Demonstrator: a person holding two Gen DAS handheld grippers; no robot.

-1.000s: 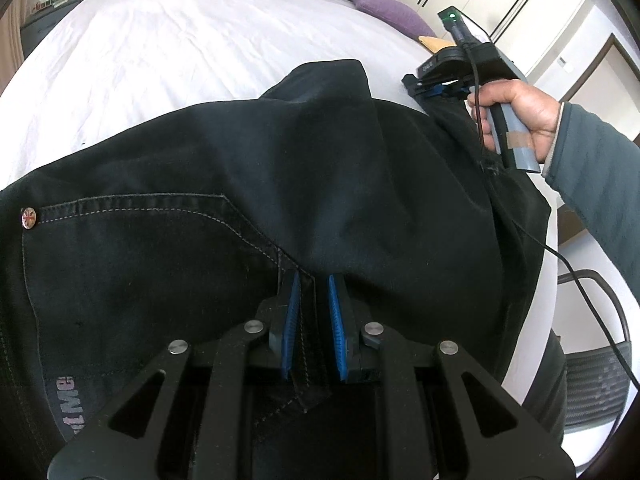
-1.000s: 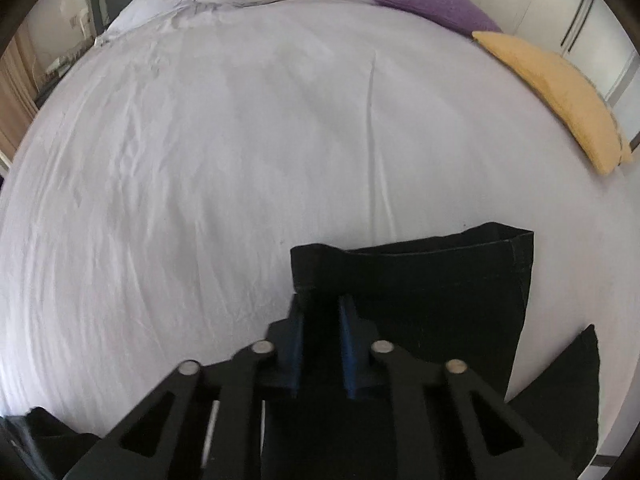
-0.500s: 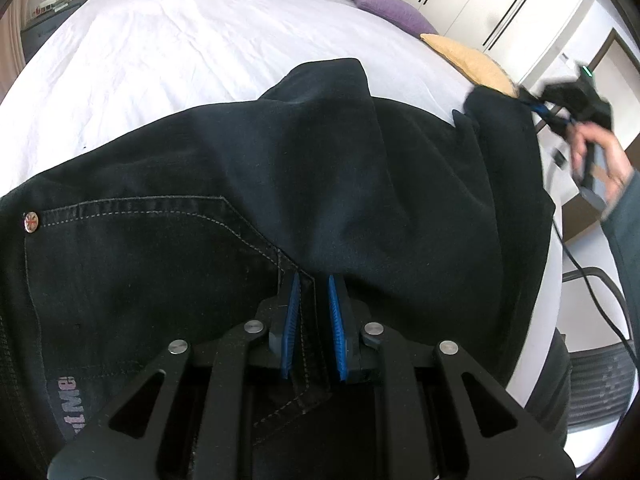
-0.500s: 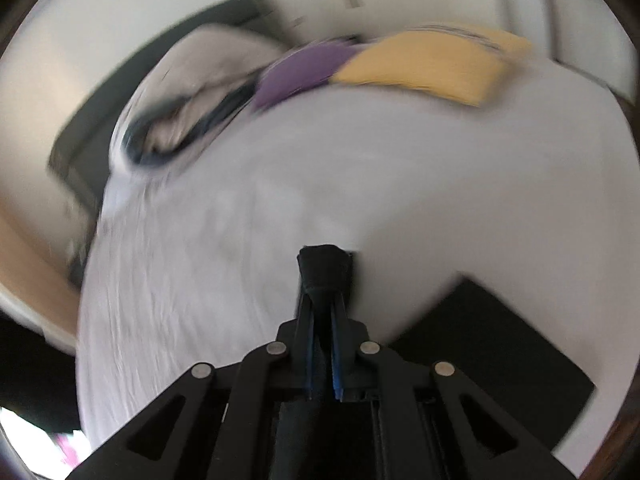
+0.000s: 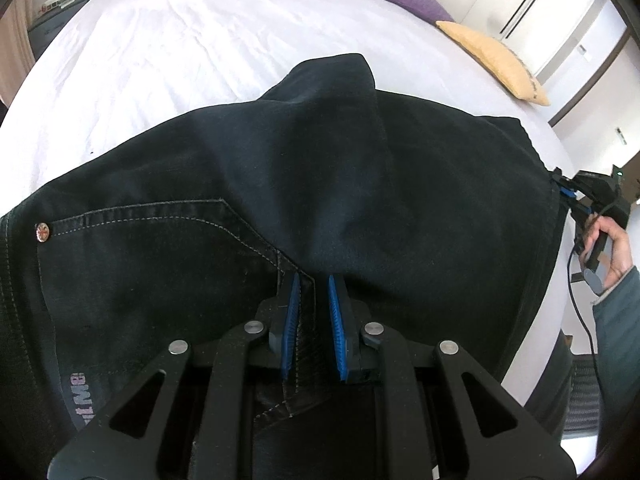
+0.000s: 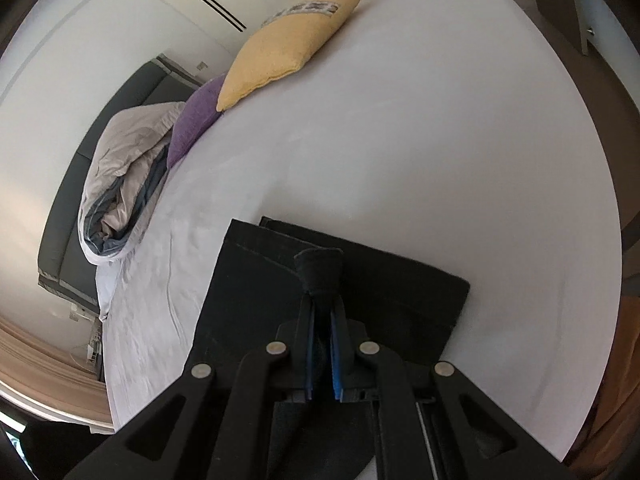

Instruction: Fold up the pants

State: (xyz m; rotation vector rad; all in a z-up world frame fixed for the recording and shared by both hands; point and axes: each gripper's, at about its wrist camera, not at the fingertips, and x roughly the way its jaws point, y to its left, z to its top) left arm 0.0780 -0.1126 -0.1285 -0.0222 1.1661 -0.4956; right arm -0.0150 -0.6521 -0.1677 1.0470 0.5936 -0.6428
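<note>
Black pants (image 5: 320, 184) lie spread over the white bed (image 5: 192, 40); a back pocket with a metal rivet (image 5: 42, 232) shows at the left. My left gripper (image 5: 313, 280) is shut on a stitched seam of the pants. My right gripper (image 6: 320, 308) is shut on a bunched edge of the pants (image 6: 256, 280), held above a flat layer of them on the bed. In the left wrist view the right gripper (image 5: 560, 190) pulls the pants' far right edge near the bed side, held by a hand (image 5: 612, 248).
A yellow pillow (image 6: 288, 40), a purple pillow (image 6: 196, 120) and a rolled grey duvet (image 6: 120, 176) lie along the bed's far side. White wardrobes (image 5: 512, 0) stand behind. A dark chair (image 5: 580, 400) and a cable (image 5: 576, 300) are beside the bed's right edge.
My right gripper has swung with the pants' edge from over the middle of the bed out to the right bed side, turning its view. My left gripper has stayed clamped in place.
</note>
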